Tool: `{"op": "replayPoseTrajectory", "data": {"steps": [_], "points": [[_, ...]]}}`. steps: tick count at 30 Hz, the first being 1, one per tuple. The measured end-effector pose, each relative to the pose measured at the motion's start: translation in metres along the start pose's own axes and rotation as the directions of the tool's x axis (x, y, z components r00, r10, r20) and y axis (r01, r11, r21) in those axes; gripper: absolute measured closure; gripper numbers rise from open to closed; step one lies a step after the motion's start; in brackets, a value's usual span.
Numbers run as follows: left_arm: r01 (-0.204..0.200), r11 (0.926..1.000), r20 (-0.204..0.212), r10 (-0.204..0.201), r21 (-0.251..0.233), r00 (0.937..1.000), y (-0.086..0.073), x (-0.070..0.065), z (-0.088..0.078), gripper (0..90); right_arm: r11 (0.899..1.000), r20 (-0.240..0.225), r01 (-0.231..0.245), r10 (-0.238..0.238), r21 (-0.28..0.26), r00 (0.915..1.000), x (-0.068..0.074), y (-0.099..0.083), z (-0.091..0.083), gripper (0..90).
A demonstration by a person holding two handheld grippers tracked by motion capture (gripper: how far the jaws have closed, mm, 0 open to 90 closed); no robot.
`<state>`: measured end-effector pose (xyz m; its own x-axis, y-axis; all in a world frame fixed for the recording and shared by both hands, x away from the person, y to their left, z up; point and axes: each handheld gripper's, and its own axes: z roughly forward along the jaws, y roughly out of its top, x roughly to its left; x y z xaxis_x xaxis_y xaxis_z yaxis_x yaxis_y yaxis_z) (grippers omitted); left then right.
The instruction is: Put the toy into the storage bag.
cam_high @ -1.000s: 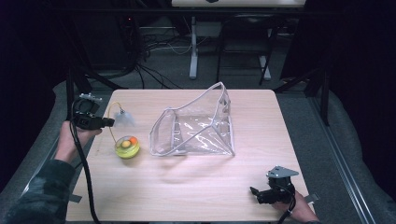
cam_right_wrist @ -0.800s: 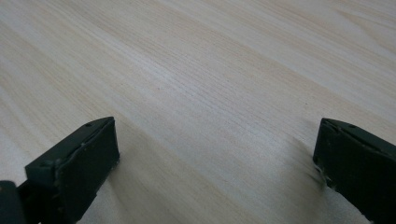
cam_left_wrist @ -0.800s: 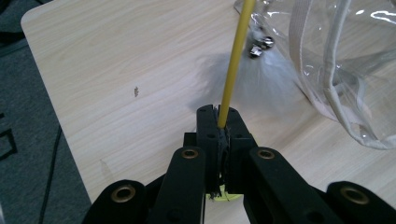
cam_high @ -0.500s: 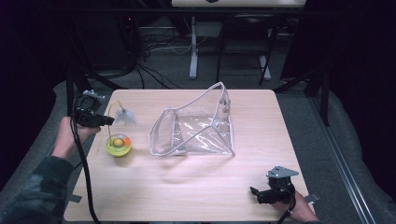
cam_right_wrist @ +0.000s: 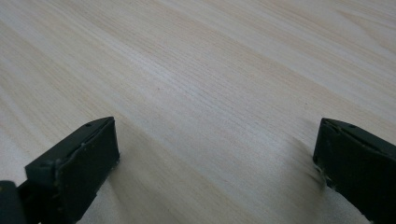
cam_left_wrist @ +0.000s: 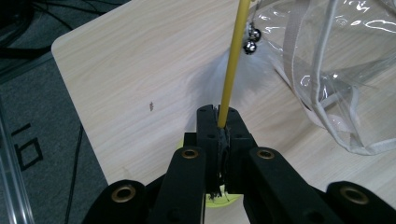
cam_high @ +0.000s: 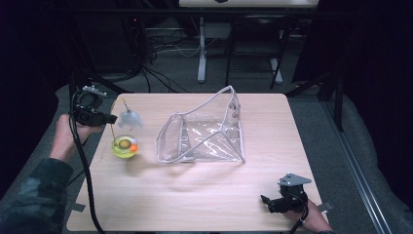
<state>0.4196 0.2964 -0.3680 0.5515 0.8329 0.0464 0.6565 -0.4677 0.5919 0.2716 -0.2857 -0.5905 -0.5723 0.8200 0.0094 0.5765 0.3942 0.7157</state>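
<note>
Worktop (cam_high: pixel 195 195): pale wood grain, carrying everything below; dark floor and cables behind it.
Clear bag (cam_high: pixel 204 134): see-through plastic with a pale trim, lying mid-worktop with its mouth gaping toward the left; seen again at the right of the left gripper view (cam_left_wrist: pixel 336 70), well apart from both grippers.
Yellow base (cam_high: pixel 124 146): small round dish-like foot with an orange spot in it, sitting near the left edge of the worktop, just left of the bag; whether resting on the wood or lifted slightly, cannot tell.
Left gripper (cam_high: pixel 109 118): held in the left hand (cam_high: pixel 68 134) at the left edge of the worktop, above the yellow base.
Left fingers (cam_left_wrist: pixel 208 135): pressed shut on the yellow rod (cam_left_wrist: pixel 232 60), pads clamped on it from both sides with no gap showing.
Yellow rod: thin, rising from the base and arching over, with a white feather tuft (cam_high: pixel 129 118) and two small bells (cam_left_wrist: pixel 251 39) hanging near its far end.
Right gripper (cam_high: pixel 265 201): in the right hand at the lower right corner of the worktop, low over the wood.
Right fingers (cam_right_wrist: pixel 88 154): spread wide apart, nothing between them but bare wood, touching no object.
</note>
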Motion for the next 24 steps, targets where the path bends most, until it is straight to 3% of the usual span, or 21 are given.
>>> {"op": "replayPoseTrajectory", "data": {"steps": [24], "points": [[-0.057,0.9962,-0.036,0.054,-0.066,0.9979,0.029,-0.012,-0.035,88.2,1.0,0.002,-0.001,0.001,-0.002,1.0,0.0,0.0,0.0,0.0]]}}
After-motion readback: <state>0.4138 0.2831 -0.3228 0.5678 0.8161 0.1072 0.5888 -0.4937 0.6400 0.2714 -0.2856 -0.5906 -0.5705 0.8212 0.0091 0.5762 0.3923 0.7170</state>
